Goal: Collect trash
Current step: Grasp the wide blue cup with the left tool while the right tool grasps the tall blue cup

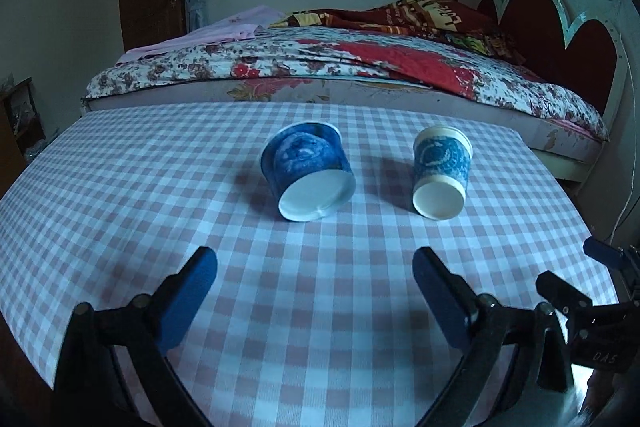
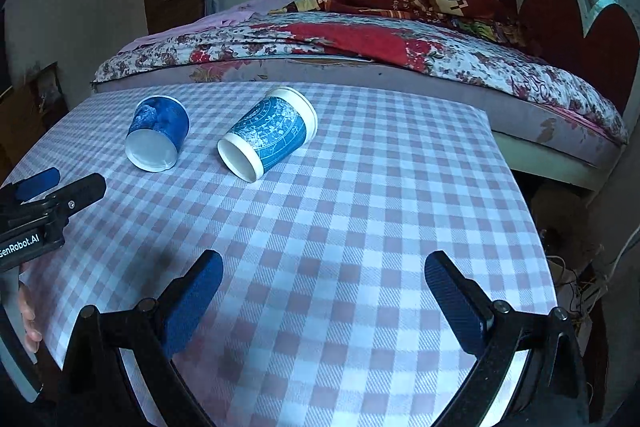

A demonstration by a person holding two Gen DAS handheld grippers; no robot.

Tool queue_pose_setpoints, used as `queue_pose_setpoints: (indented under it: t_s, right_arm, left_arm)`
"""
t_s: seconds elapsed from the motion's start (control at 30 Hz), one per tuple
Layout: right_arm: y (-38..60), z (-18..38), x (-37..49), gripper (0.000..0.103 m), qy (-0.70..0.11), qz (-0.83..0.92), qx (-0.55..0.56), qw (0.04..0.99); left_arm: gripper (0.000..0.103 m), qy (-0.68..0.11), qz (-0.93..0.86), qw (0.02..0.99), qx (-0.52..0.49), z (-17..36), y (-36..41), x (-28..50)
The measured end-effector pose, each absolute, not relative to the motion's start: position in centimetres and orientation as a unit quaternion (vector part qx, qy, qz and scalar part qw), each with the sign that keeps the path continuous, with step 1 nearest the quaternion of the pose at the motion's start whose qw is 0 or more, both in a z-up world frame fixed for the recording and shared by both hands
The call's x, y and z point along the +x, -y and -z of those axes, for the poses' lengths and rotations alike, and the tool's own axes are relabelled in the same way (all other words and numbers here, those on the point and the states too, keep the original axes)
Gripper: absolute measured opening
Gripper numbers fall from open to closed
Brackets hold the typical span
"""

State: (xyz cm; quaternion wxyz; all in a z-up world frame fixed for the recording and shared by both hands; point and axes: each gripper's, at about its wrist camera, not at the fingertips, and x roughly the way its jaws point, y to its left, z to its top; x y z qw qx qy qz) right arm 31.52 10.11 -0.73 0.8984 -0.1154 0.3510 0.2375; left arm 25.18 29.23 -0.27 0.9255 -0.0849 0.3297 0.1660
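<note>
Cups lie toppled on a checked tablecloth [image 1: 120, 187] beside a bed [image 1: 360, 59], awaiting collection: a wide dark-blue cup [image 1: 308, 173] and a narrower pale-rimmed cup [image 1: 440, 173], both on their sides toward the far edge of the table, near each other but apart. Each rests with its long axis running roughly from the far edge toward the near edge, base facing the cameras and mouth turned toward the bed; seen from the right wrist, the narrower cup [image 2: 268, 135] is skewed, its mouth swung toward the far right corner, while the wide cup [image 2: 158, 133] sits nearer the table's left edge. The left gripper [image 1: 316, 267] hovers over the near half of the table, jaws spread wide and holding nothing, with the wide cup almost straight ahead of it. The right gripper [image 2: 324, 271], likewise spread and empty, has both cups ahead and off to its left. By this judgement the left gripper is the better placed for the wide cup, the right for the narrower one; fingers closing across a cup's rounded sides would likely need to straddle it squarely, lest it roll away. No bin is visible.
</note>
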Motion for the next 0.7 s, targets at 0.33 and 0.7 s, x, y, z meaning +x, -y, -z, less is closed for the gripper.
queue_pose_setpoints:
  t_s: [0.33, 0.7]
  right_arm:
    - [-14.5, 2.8, 36.2, 0.093, -0.376, -0.261, -0.145, 0.877]
    - [-18.0, 3.4, 37.7, 0.093, -0.394, -0.294, -0.148, 0.858]
  left_arm:
    - [0.090, -0.349, -0.172, 0.915, -0.105, 2.0, -31.6, 31.3]
    - [0.080, -0.369, -0.140, 0.913, -0.101, 3.1, -34.0, 32.6]
